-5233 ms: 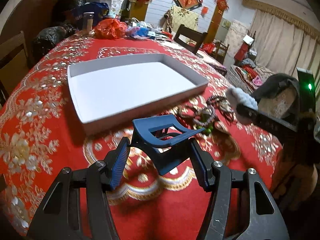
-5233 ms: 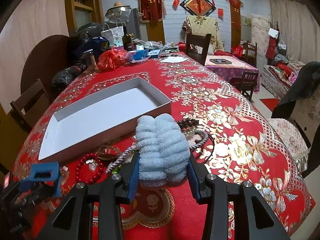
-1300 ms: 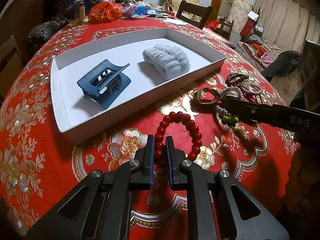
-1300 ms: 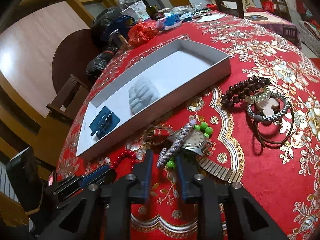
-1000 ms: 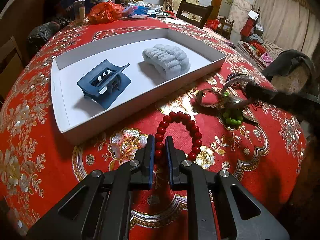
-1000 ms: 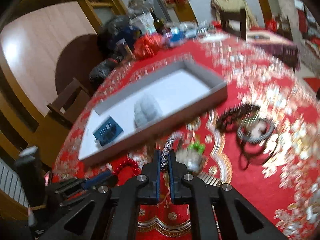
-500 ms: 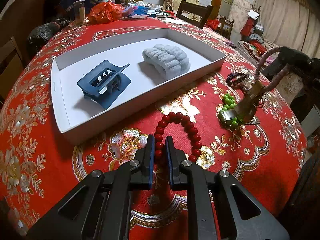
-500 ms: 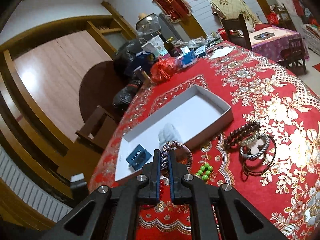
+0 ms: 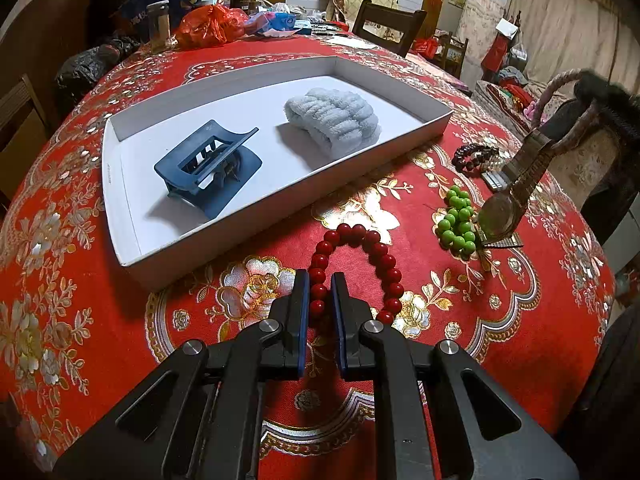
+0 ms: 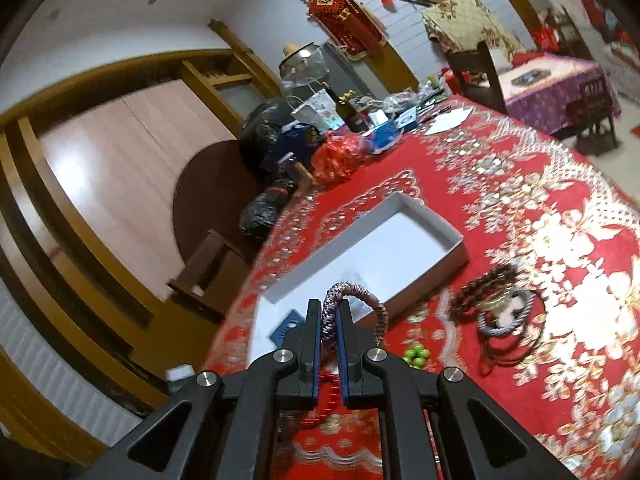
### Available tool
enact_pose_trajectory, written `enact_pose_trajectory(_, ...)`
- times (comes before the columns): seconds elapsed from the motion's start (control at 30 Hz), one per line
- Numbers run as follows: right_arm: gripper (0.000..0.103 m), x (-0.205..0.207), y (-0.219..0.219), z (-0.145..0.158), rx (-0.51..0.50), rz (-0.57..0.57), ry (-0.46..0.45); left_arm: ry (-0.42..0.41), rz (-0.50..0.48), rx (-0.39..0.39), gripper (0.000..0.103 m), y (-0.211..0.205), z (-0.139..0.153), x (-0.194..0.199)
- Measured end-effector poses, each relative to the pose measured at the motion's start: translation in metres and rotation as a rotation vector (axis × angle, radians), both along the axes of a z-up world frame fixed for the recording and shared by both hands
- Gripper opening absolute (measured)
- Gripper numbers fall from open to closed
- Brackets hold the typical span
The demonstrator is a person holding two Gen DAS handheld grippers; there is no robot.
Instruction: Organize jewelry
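A white tray on the red tablecloth holds a blue hair claw and a pale blue towelling band. My left gripper is shut on a red bead bracelet that lies on the cloth in front of the tray. My right gripper is shut on a braided cord bracelet and holds it high above the table. In the left wrist view the cord has a wristwatch hanging from it, its lower end by the green beads. The tray lies below.
A dark bead bracelet and a heap of cords and bracelets lie right of the tray. Bags, bottles and clutter stand at the table's far end. Chairs stand around the table.
My right gripper has lifted the braided cord higher, and the wristwatch dangles from it. My left gripper stays shut on the red beads in the same spot.
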State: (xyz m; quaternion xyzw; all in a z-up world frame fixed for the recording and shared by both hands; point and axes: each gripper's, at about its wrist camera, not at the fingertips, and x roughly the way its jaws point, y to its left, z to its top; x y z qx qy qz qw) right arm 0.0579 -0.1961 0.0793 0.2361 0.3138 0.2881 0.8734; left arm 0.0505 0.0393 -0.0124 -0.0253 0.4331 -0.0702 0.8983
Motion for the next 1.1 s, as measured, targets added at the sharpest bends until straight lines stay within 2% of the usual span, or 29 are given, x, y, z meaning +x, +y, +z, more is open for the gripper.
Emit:
enact_pose_trajectory(0.03, 0.006, 0.001, -0.002, -0.003, 0.012, -0.009, 0.021, 0.000, 0.000, -0.002, 0.011, 0.000, 0.000, 0.000)
enact_pose_trajectory(0.1, 0.006, -0.005, -0.008, 0.001, 0.087, -0.004, 0.002, 0.000, 0.000, -0.005, 0.011, 0.000, 0.000, 0.000)
enact_pose_trajectory(0.17, 0.006, -0.009, -0.008, 0.012, 0.068, 0.004, -0.045, 0.000, 0.000, 0.004, 0.011, 0.000, 0.000, 0.000)
enact_pose_trajectory(0.2, 0.006, -0.007, -0.006, 0.012, 0.031, 0.002, -0.049, 0.000, 0.000, 0.007, 0.011, 0.000, 0.001, 0.000)
enact_pose_trajectory(0.23, 0.006, -0.002, -0.006, 0.005, -0.003, -0.013, -0.014, 0.000, 0.000, 0.009, 0.011, 0.000, 0.001, 0.000)
enact_pose_trajectory(0.3, 0.006, 0.000, -0.012, -0.003, 0.041, -0.025, 0.030, 0.001, 0.000, 0.000, 0.011, 0.002, 0.001, 0.001)
enact_pose_trajectory(0.33, 0.006, -0.002, -0.015, 0.000, 0.064, -0.026, 0.016, 0.001, 0.001, -0.003, 0.011, 0.001, 0.001, 0.001)
enact_pose_trajectory(0.4, 0.006, -0.004, -0.013, 0.004, 0.039, -0.026, -0.013, 0.000, 0.000, 0.003, 0.011, 0.001, 0.001, 0.001)
enact_pose_trajectory(0.43, 0.006, 0.000, -0.011, 0.002, 0.003, -0.031, 0.017, 0.000, 0.000, 0.008, 0.011, 0.000, 0.001, 0.001)
enact_pose_trajectory(0.47, 0.006, 0.000, -0.013, 0.002, 0.051, -0.026, 0.032, 0.000, 0.000, 0.011, 0.011, 0.000, 0.001, 0.001)
enact_pose_trajectory(0.5, 0.006, -0.001, -0.015, 0.004, 0.090, -0.017, 0.022, 0.000, 0.000, 0.008, 0.011, 0.000, 0.001, 0.001)
enact_pose_trajectory(0.57, 0.006, -0.006, -0.011, 0.018, 0.057, -0.019, -0.042, 0.000, 0.001, 0.005, 0.011, 0.001, 0.001, 0.001)
enact_pose_trajectory(0.67, 0.006, 0.004, -0.011, 0.010, 0.061, -0.015, 0.018, 0.000, 0.000, 0.009, 0.011, 0.000, 0.001, 0.001)
enact_pose_trajectory(0.77, 0.006, 0.003, -0.013, 0.013, 0.087, -0.010, 0.017, 0.001, 0.001, 0.001, 0.011, 0.002, 0.001, 0.001)
enact_pose_trajectory(0.83, 0.006, -0.003, -0.016, 0.024, 0.142, 0.006, -0.028, 0.000, 0.001, 0.005, 0.011, 0.001, 0.001, 0.001)
enact_pose_trajectory(0.87, 0.006, -0.007, -0.017, 0.029, 0.132, 0.005, -0.066, 0.000, 0.001, 0.007, 0.011, 0.000, 0.001, 0.001)
enact_pose_trajectory(0.9, 0.006, -0.005, -0.014, 0.030, 0.072, -0.010, -0.083, 0.000, 0.001, 0.008, 0.011, 0.000, 0.001, 0.001)
enact_pose_trajectory(0.93, 0.006, 0.004, -0.011, 0.023, 0.029, -0.012, -0.030, 0.000, 0.001, 0.009, 0.011, 0.000, 0.001, 0.000)
enact_pose_trajectory(1.0, 0.006, 0.021, -0.011, -0.002, 0.026, -0.031, 0.145, 0.000, 0.001, 0.008, 0.011, 0.000, 0.001, 0.001)
enact_pose_trajectory(1.1, 0.006, 0.019, -0.007, -0.003, 0.027, -0.017, 0.130, 0.001, 0.001, -0.003, 0.011, 0.002, 0.001, 0.001)
